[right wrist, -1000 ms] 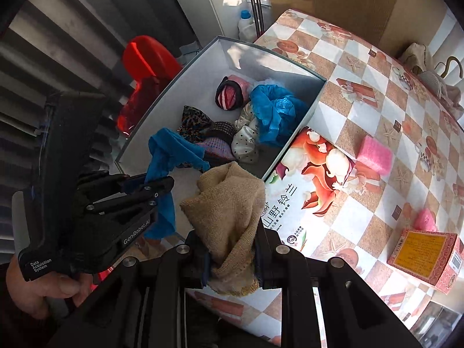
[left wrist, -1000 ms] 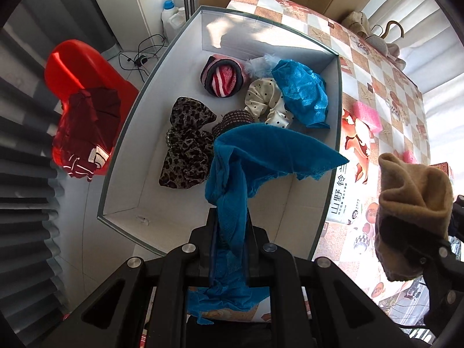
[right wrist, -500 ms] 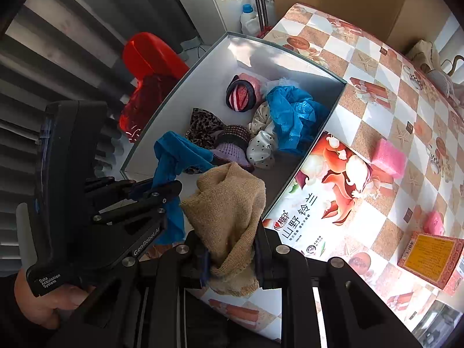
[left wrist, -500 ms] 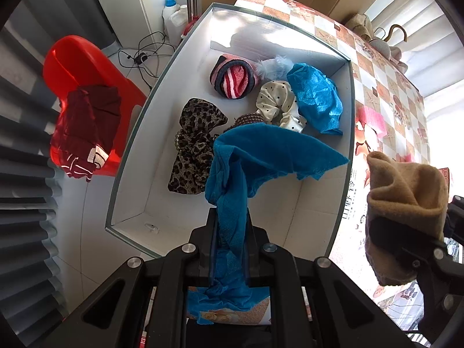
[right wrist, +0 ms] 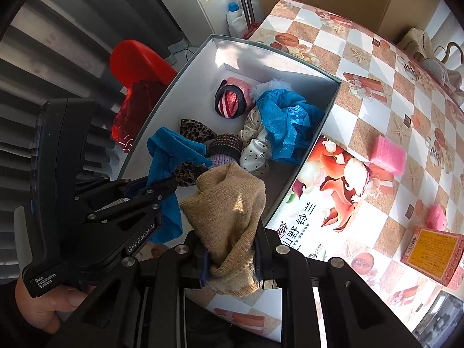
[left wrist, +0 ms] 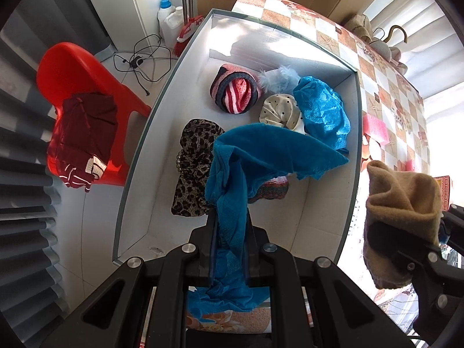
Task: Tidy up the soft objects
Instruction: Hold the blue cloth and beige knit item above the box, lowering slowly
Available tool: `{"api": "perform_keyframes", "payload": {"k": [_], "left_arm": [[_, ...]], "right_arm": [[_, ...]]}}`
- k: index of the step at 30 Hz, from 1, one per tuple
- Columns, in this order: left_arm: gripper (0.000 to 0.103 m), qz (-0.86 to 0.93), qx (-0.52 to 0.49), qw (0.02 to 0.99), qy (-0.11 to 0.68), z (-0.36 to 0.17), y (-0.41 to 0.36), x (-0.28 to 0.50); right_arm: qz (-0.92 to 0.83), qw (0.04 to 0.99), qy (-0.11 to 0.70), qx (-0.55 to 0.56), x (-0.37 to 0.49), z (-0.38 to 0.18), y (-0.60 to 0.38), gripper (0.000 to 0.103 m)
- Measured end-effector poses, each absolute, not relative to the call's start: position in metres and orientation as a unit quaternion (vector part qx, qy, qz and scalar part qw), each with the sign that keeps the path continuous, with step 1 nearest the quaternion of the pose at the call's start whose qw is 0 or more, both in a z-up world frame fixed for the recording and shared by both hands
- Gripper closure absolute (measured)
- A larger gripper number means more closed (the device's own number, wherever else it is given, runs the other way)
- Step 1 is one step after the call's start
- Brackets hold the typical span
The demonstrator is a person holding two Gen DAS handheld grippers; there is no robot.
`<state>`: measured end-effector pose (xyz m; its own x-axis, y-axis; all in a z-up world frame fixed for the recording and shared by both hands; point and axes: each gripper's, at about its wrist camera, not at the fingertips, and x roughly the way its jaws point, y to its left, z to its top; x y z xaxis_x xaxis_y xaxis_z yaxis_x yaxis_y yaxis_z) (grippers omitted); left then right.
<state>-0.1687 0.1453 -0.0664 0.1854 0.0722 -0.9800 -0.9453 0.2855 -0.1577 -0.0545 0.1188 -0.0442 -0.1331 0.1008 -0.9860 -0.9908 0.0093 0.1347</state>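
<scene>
My left gripper (left wrist: pixel 230 226) is shut on a teal blue cloth (left wrist: pixel 269 150) and holds it above the near end of a white open box (left wrist: pixel 136 156). My right gripper (right wrist: pixel 232 240) is shut on a tan knitted cloth (right wrist: pixel 229 203), held over the box's near right side; this cloth shows at the right in the left wrist view (left wrist: pixel 403 203). The left gripper (right wrist: pixel 156 185) with its teal cloth (right wrist: pixel 171 150) shows in the right wrist view. In the box (right wrist: pixel 272 49) lie a striped red hat (left wrist: pixel 235 92), a leopard-print cloth (left wrist: pixel 194 156), a dotted cream cloth (left wrist: pixel 278 110) and a bright blue cloth (left wrist: pixel 322 110).
The box sits at the left edge of a checkered table (right wrist: pixel 406 92). Its printed lid (right wrist: pixel 327 179) lies beside it. A pink sponge (right wrist: pixel 387 155) and an orange carton (right wrist: pixel 432 246) are on the table. A red chair (left wrist: pixel 78 87) with dark red clothing stands left of the box.
Both grippers with their cloths have risen and drawn back a little from the box, which now looks smaller and farther. Both keep their hold.
</scene>
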Motion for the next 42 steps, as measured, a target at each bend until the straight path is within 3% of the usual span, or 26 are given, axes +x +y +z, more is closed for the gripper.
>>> {"api": "perform_keyframes", "payload": {"k": [42], "left_arm": [[0.088,0.401,-0.414,0.629,0.522,-0.072,0.161,-0.176]], "right_arm": [[0.543,0.510,0.512,-0.427,-0.063,-0.064,0.141,0.079]]}}
